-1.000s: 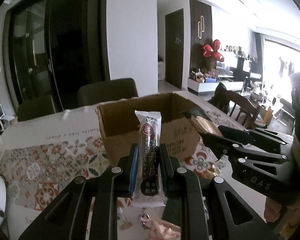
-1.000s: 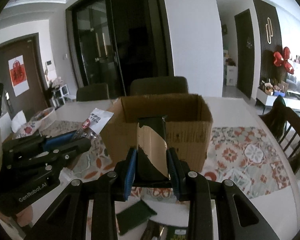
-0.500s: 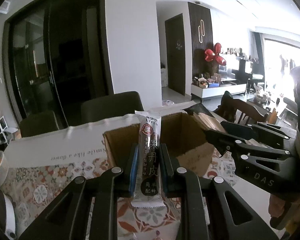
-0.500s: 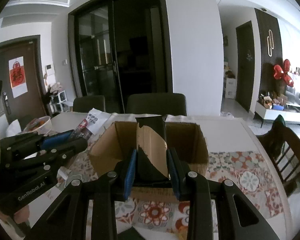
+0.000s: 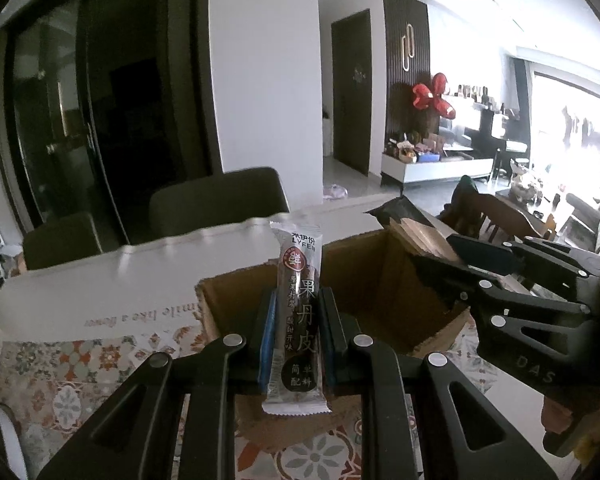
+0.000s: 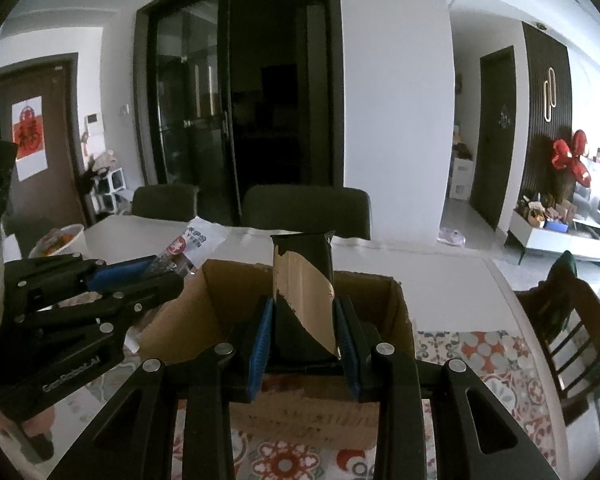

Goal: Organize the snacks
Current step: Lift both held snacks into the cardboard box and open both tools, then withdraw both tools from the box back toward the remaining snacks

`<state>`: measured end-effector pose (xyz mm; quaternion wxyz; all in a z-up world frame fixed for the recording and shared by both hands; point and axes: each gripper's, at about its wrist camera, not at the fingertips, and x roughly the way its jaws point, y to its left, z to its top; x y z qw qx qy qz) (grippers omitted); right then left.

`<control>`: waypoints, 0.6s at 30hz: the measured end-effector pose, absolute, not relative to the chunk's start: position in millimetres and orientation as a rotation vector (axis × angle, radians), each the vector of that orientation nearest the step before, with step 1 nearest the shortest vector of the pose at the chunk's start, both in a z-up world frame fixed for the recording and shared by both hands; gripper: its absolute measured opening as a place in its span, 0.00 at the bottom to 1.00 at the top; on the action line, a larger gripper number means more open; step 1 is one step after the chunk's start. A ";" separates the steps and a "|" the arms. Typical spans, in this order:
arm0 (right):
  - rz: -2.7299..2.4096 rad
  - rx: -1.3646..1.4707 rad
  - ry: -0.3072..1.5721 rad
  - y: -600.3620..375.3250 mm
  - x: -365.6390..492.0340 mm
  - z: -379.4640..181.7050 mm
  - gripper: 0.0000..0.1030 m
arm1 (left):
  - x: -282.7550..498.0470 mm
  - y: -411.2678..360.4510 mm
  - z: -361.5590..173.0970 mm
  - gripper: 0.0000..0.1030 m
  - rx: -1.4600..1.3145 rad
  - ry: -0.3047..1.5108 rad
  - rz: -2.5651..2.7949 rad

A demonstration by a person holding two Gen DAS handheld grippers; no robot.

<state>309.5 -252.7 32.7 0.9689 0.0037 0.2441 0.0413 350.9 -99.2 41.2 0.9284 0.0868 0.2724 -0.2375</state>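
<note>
Patterned cloth covers the table [image 5: 72,372] under an open brown cardboard box [image 6: 384,312]. Left claw [image 5: 296,336] pinches a slim brown snack stick [image 5: 300,304]; right claw [image 6: 303,332] grips a black-and-tan packet [image 6: 304,280]. Carry both past the near rim, lower inside, then release.

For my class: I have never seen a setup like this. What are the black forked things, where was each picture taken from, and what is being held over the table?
No robot is here: a person holds a two-finger gripper in each hand, and a fisheye camera on each looks along its fingers. The left camera shows the left gripper shut on a slim snack bar; the right gripper enters from the side. The right camera shows the right gripper shut on a dark packet with a tan band. Both are held above an open cardboard box, which stands on a table with a patterned cloth. Dark chairs stand behind.
</note>
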 end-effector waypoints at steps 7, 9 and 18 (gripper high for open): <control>0.063 0.003 0.539 -260.2 333.1 17.7 0.31 | 376.2 -110.8 24.8 0.21 0.168 0.596 -0.502; 0.058 0.009 0.552 -262.3 339.3 13.1 0.32 | 381.9 -113.5 19.3 0.21 0.171 0.617 -0.502; 0.019 0.040 0.577 -269.1 348.6 4.4 0.47 | 377.7 -108.5 18.7 0.48 0.161 0.624 -0.465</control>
